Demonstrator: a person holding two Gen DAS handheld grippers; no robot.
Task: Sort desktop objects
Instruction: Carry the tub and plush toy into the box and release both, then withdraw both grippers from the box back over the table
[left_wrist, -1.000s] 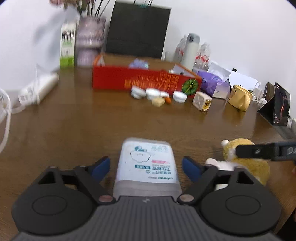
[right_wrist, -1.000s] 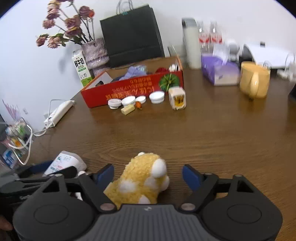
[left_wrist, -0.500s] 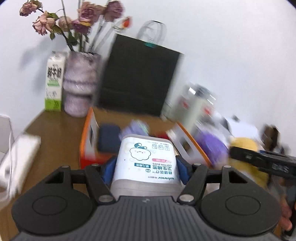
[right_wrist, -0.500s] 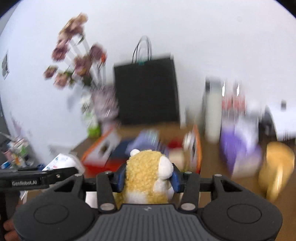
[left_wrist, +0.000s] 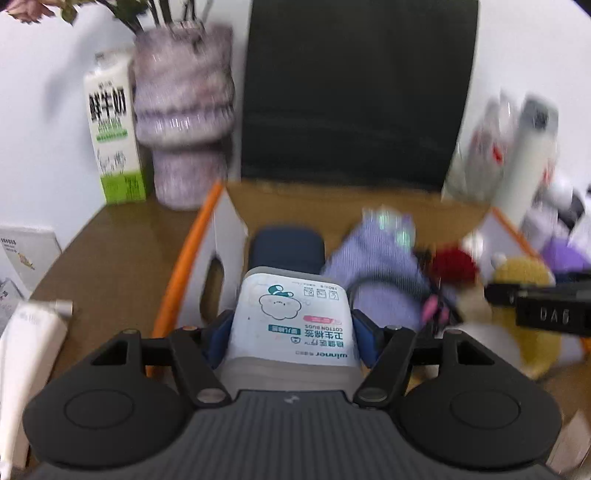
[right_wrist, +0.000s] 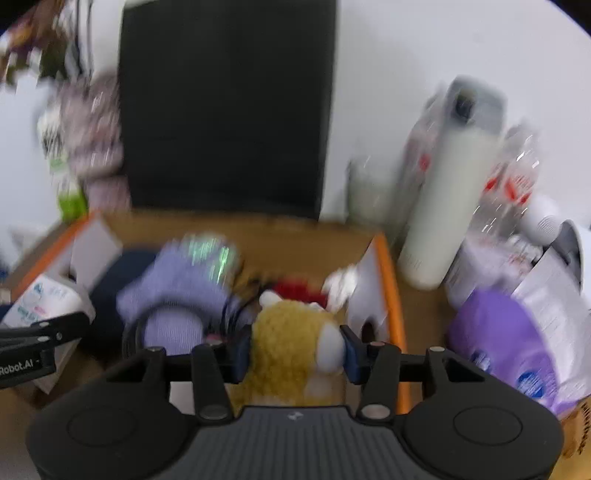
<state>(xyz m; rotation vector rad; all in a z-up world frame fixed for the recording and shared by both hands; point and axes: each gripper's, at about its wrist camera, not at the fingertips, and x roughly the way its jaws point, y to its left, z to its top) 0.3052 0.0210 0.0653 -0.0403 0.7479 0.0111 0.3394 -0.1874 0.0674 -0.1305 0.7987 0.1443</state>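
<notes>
Both loads needed lowering into the box (left_wrist: 192, 254) before release, clear of its walls. The left tongs (left_wrist: 291, 325) gripped the cotton buds (left_wrist: 291, 314) above the box's left end; the right tongs (right_wrist: 295, 349) gripped the plush (right_wrist: 288, 354) above its right end. Both tongs pointed forward, roughly level.

Counted items on and around the counter

Two hand-held grippers: left (left_wrist: 291, 328), right (right_wrist: 295, 350). One cotton-bud tub (left_wrist: 290, 319), one yellow plush toy (right_wrist: 291, 354), one orange-edged box (left_wrist: 184, 273). At the counter's far edge: one milk carton (left_wrist: 112, 133), one vase (left_wrist: 184, 110), one black bag (left_wrist: 354, 92), one white flask (right_wrist: 448, 199). One purple tissue pack (right_wrist: 506, 347) at the right; one white tube (left_wrist: 26, 343) at the left. Blurred clear bottles can't be counted.
</notes>
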